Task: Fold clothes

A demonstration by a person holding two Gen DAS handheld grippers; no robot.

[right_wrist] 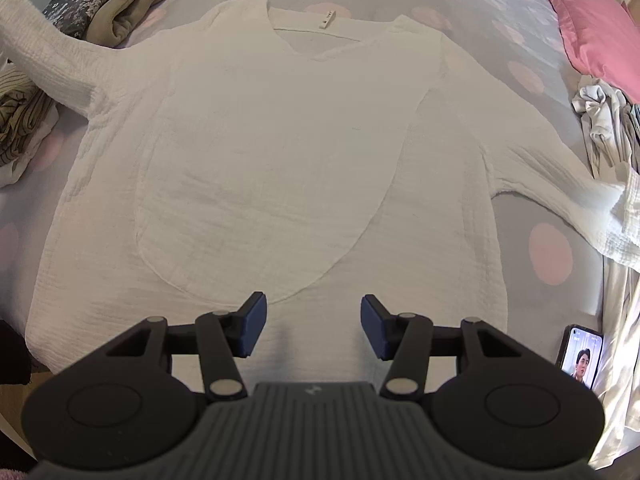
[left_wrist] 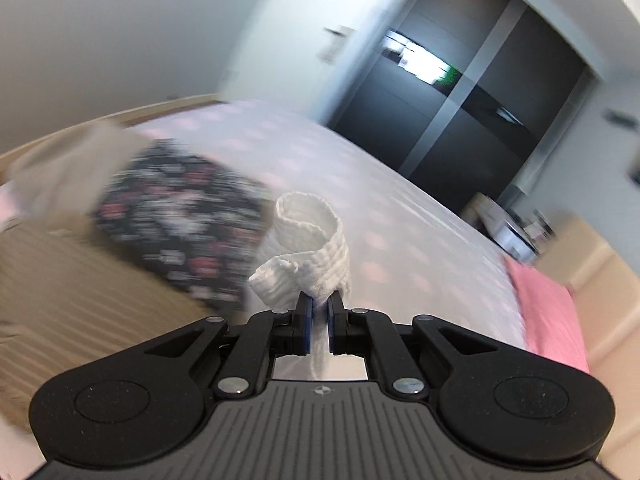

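A white shirt [right_wrist: 260,152] is spread flat on the bed [right_wrist: 520,40], directly ahead of the right gripper [right_wrist: 312,326], whose jaws are held wide apart and empty. The shirt's cuff [left_wrist: 308,240] is pinched tightly in the left gripper [left_wrist: 319,308], lifted above the bed.

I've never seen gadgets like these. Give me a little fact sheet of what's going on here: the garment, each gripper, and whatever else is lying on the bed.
garment: white crinkled long-sleeved top, spread flat on the bed
left gripper: shut on the top's white ribbed cuff, lifted
right gripper: open, above the hem
surface: grey bedspread with pink dots
beside it: folded olive garment, dark floral garment, pink pillow, smartphone
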